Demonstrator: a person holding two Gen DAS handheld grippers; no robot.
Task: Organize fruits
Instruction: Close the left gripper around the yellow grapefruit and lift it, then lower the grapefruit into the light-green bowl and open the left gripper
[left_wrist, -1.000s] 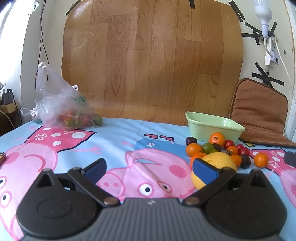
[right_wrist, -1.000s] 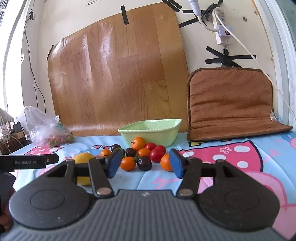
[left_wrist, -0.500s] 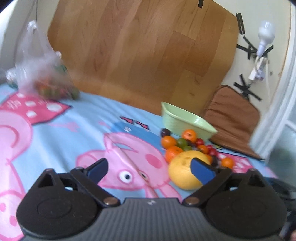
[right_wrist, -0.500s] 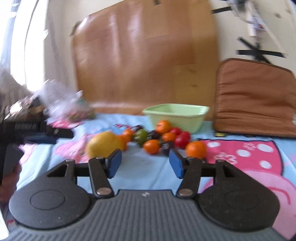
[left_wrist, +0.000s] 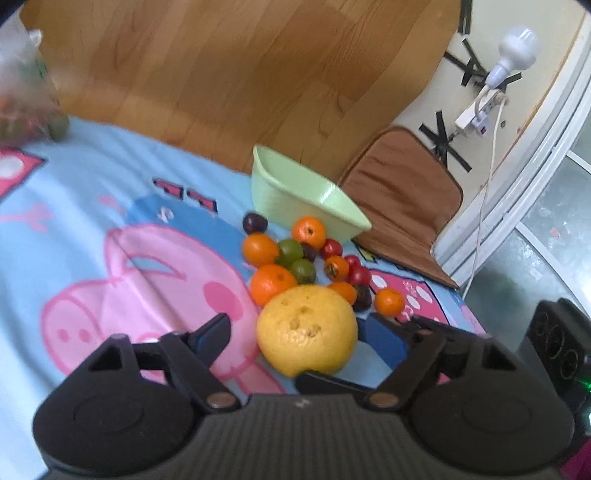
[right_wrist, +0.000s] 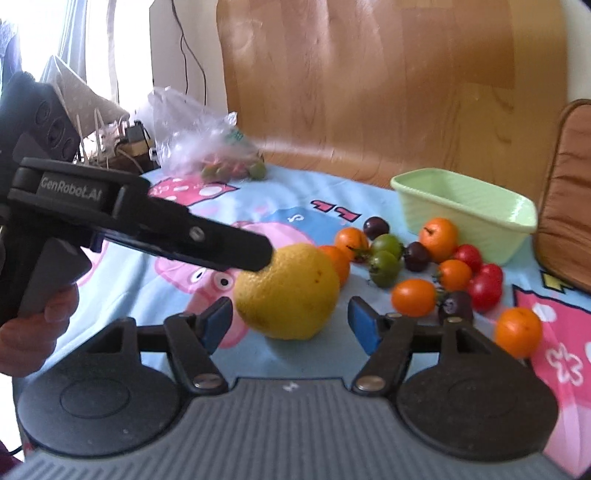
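Open blue cloth left of large yellow citrus gives clear passage. Behind citrus, tight cluster of small fruits blocks way to green bowl. Plastic bag occupies far left corner.

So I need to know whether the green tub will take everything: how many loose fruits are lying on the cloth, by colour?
Yellow fruit: 1
Orange fruits: 6
Red fruits: 3
Green fruits: 2
Dark purple fruits: 3
Total: 15
The fruit in the plastic bag is not counted, being too blurred to tell apart.
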